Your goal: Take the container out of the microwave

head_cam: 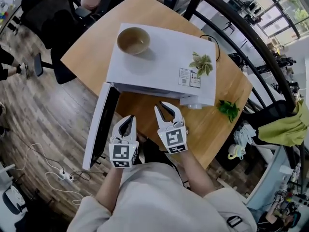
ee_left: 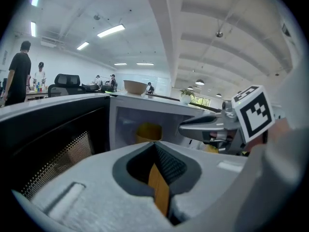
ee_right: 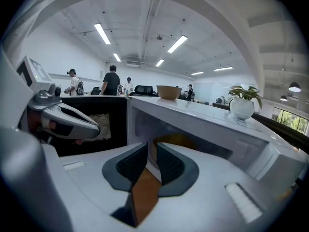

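Two grippers hang side by side in front of the open microwave, both pointing into its mouth. The left gripper (head_cam: 128, 120) has its jaws brought together at the tips with nothing caught between them. The right gripper (head_cam: 169, 106), just beside it and a little further forward, has its jaws a narrow gap apart, and only the wooden table (head_cam: 91, 47) shows through that gap. Neither one is touching anything.

Straight ahead of them sits the white microwave (head_cam: 159, 57), with its door (head_cam: 99, 124) swung wide to the person's left. Its dark mesh window faces the grippers. Inside the pale cavity stands the yellow container (ee_left: 148, 131), set back from the opening and well short of either set of jaws. From where the cameras look I cannot tell what it holds.

On the microwave's roof rests a tan bowl (head_cam: 133, 40) near the rear left corner. It stands upright, with its smooth inside showing. Toward the right front corner is a small potted plant (head_cam: 202, 64), next to a printed label. A loose green sprig (head_cam: 228, 108) lies on the table off to the right of the oven. Behind the table, people stand about in a bright office under strip lights.
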Demonstrator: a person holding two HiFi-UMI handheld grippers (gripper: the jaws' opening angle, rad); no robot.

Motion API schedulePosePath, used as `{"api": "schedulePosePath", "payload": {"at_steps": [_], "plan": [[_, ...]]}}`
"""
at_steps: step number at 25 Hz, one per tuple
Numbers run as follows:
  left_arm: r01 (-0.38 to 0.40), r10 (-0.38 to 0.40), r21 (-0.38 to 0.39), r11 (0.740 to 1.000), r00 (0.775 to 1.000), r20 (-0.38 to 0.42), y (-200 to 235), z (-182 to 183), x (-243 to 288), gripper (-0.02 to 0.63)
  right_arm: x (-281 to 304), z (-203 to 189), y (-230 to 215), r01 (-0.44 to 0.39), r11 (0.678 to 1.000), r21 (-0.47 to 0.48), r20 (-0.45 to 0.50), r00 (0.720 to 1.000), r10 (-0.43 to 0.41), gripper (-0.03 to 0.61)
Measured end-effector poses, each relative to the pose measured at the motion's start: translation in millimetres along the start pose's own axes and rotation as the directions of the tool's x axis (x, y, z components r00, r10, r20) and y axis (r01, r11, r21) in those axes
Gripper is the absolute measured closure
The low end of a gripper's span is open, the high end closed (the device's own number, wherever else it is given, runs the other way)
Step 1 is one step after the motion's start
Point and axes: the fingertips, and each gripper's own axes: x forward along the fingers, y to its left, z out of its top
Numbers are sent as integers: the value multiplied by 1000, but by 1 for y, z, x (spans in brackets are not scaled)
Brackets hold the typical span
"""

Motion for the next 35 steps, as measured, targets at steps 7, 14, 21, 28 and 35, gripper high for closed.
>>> {"api": "schedulePosePath", "payload": {"at_steps": [7,14,21,28,35], "plan": [[-17,16,-13,1000,999,-29,9,-10,3,611,30,-11,0,-32,988,-149,-113,994,15,502],[-55,53,-40,998,997,-53,20,-18,1,611,57,-27,-2,-61,947,-316,-219,976,-10,497],[-96,91,-64,993,993,-72,26,-27,-5,611,80,-39,-9,-100,917,-387,-294,956,-19,492],[-118,110,-86,989,989,-95,31,-36,-9,611,98,-50,-14,-128,862,-490,-351,934,-61,482],[-134,124,-92,987,987,-106,33,-41,-10,611,111,-58,-14,-175,803,-570,-392,917,-79,479]]}}
